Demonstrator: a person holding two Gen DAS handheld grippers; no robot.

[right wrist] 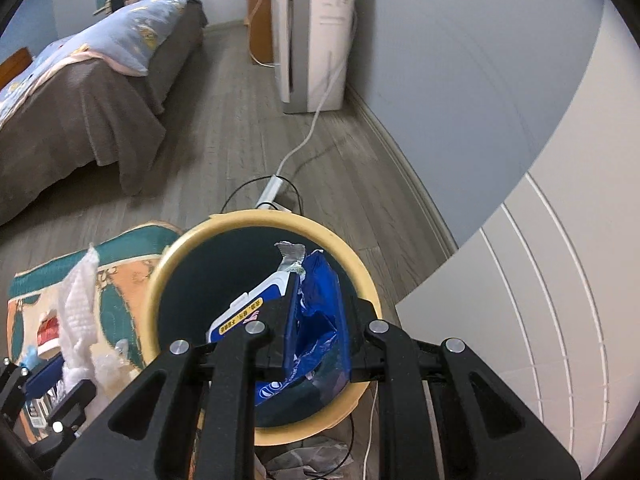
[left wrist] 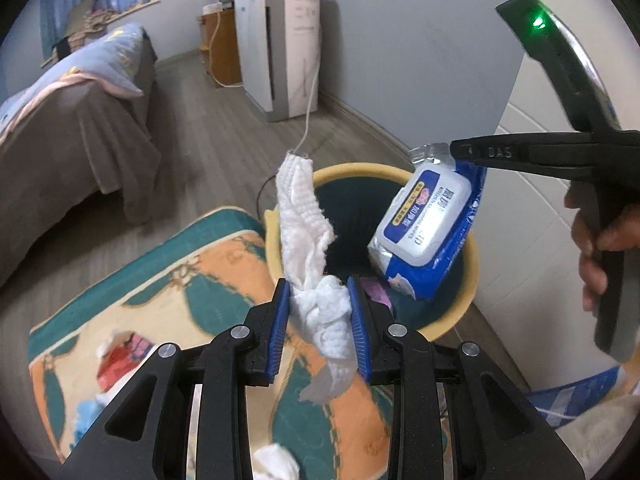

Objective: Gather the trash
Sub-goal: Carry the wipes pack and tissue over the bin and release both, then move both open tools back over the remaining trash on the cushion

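My left gripper [left wrist: 320,324] is shut on a crumpled white tissue cloth [left wrist: 308,240], held up beside the left rim of the yellow bin [left wrist: 472,264]; the cloth also shows in the right wrist view [right wrist: 78,300]. My right gripper [right wrist: 316,320] is shut on a blue and white wet-wipes pack [right wrist: 316,312] and holds it over the mouth of the bin [right wrist: 256,220]. In the left wrist view the right gripper [left wrist: 464,150] pinches the pack [left wrist: 424,228] by its top edge above the bin. A pink scrap lies inside the bin.
A teal and orange rug [left wrist: 192,280] under the left gripper carries a red and white wrapper [left wrist: 124,360], a white tissue wad [left wrist: 276,460] and blue scraps. A power strip and cables [right wrist: 276,188] lie behind the bin. A bed [right wrist: 80,92] stands left, a white appliance [right wrist: 312,36] behind, a white cabinet [right wrist: 540,280] right.
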